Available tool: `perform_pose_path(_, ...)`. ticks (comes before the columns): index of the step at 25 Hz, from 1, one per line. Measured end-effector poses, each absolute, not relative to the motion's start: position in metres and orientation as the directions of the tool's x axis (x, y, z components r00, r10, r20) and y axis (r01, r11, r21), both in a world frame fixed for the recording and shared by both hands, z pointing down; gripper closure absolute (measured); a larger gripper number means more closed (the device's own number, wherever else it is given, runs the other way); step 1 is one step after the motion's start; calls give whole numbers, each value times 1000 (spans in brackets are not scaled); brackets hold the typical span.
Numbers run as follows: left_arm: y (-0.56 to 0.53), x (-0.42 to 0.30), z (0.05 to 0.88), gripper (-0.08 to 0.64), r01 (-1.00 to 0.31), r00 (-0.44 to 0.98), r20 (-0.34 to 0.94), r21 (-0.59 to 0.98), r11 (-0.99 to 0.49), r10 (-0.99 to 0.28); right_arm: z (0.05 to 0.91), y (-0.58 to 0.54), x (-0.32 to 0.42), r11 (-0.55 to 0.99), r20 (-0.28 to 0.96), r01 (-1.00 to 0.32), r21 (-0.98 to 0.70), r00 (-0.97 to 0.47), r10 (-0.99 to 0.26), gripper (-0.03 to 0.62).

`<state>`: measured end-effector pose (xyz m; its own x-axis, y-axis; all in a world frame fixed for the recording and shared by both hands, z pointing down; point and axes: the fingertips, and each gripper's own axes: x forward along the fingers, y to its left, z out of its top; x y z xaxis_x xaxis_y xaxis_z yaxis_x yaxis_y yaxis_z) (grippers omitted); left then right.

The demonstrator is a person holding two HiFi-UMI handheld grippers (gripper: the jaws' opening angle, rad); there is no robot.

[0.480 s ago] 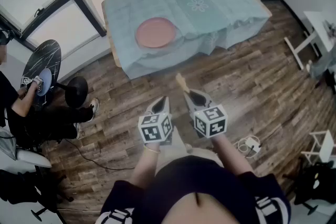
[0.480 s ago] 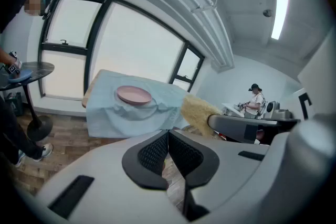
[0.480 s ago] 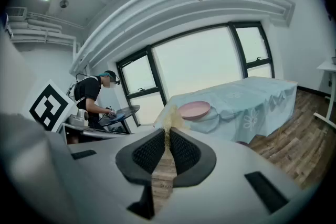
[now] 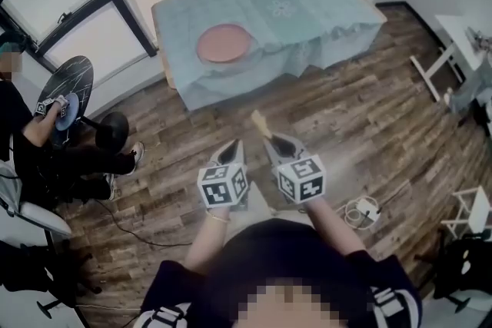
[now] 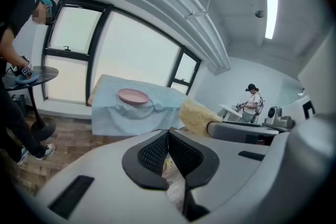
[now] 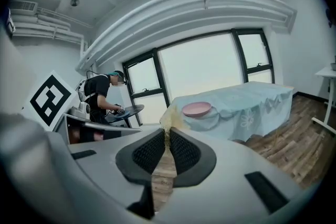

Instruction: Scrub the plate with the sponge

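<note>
The pink plate (image 4: 224,43) lies on a table under a teal cloth (image 4: 307,4), well ahead of me across the wooden floor. Both grippers are held close to my body, away from the table. My right gripper (image 4: 270,137) is shut on a thin yellow sponge (image 4: 260,121) that sticks out past its tips. In the right gripper view the sponge (image 6: 170,119) rises from the shut jaws (image 6: 167,131), with the plate (image 6: 196,109) beyond. My left gripper (image 4: 234,144) is shut and holds nothing; its view shows the shut tips (image 5: 168,131), the sponge (image 5: 197,117) and the distant plate (image 5: 133,96).
A person (image 4: 31,134) stands at a round black side table (image 4: 65,92) to the left, near the windows. White furniture (image 4: 461,42) lines the right side, and a white cable (image 4: 365,209) lies on the floor. Another person (image 5: 253,102) works far off.
Both grippers keep their place in front of me, the right one still shut on the sponge. The view has shifted only slightly.
</note>
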<state>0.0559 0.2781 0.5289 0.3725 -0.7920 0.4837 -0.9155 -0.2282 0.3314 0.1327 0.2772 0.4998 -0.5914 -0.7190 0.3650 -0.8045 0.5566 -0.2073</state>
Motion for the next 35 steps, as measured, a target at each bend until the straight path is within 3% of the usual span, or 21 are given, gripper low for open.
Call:
perform_pose_path(17, 265, 26, 543, 548, -924, 333, 506, 346, -166, -796, 508, 258, 101, 595, 368, -769, -234, -637, -678, 555)
perform_pose_path(35, 130, -1, 559, 548, -900, 384, 520, 393, -186, -763, 520, 123, 76, 543, 403, -798, -263, -602, -689, 555)
